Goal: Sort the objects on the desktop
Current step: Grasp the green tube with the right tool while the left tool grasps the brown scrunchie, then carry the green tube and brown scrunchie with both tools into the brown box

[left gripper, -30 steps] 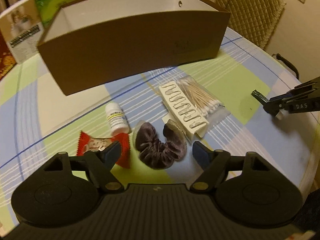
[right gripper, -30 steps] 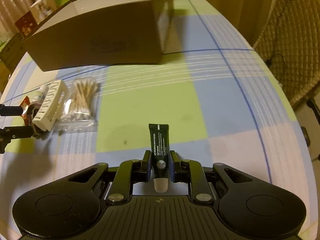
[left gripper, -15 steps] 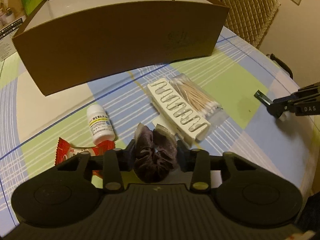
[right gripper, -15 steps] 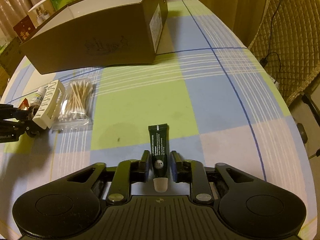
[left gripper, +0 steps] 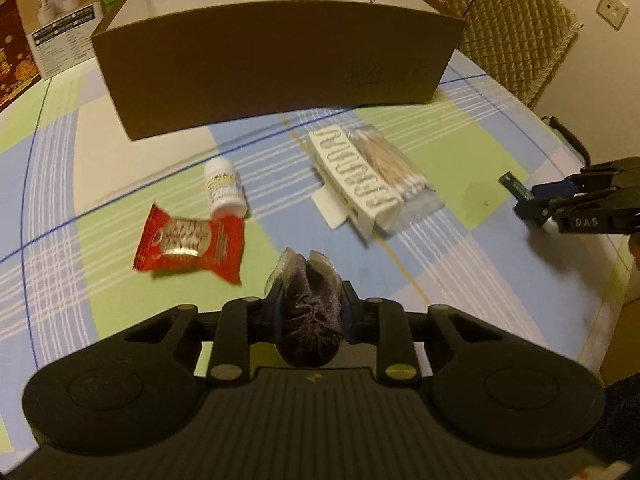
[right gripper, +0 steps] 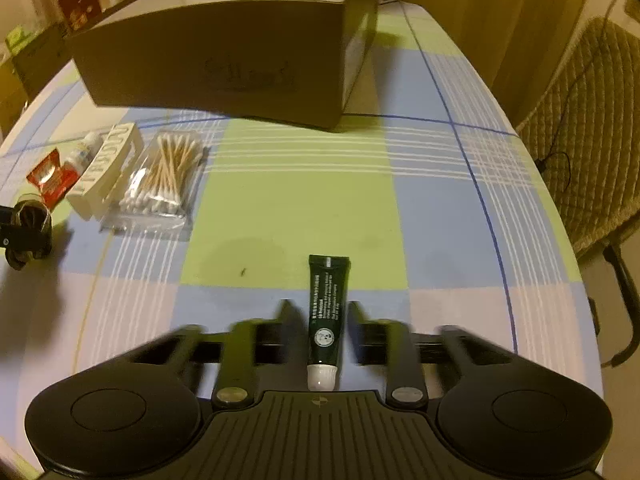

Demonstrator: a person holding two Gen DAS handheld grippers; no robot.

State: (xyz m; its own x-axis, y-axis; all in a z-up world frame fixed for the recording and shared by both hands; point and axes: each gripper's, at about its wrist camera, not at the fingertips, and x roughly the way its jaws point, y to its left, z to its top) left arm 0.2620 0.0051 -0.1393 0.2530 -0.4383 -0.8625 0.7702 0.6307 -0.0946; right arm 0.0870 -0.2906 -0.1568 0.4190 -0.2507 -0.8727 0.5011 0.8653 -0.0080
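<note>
My left gripper [left gripper: 310, 300] is shut on a dark brown velvet scrunchie [left gripper: 310, 312] and holds it above the tablecloth. On the cloth lie a red snack packet [left gripper: 190, 242], a small white pill bottle [left gripper: 223, 192], a white hair clip [left gripper: 352, 182] and a bag of cotton swabs [left gripper: 394, 170]. A brown open-top box [left gripper: 276, 60] stands behind them. My right gripper [right gripper: 320, 320] is open, its fingers blurred, either side of a dark green tube [right gripper: 326, 312] that lies on the cloth. The right gripper also shows in the left wrist view [left gripper: 532, 200].
Cartons [left gripper: 52, 28] stand at the table's back left. A quilted chair [right gripper: 592, 120] stands off the right edge. The round table's edge [right gripper: 576, 264] runs close on the right.
My left gripper has risen with the scrunchie. My right gripper's jaws have opened away from the green tube, which now lies free between them.
</note>
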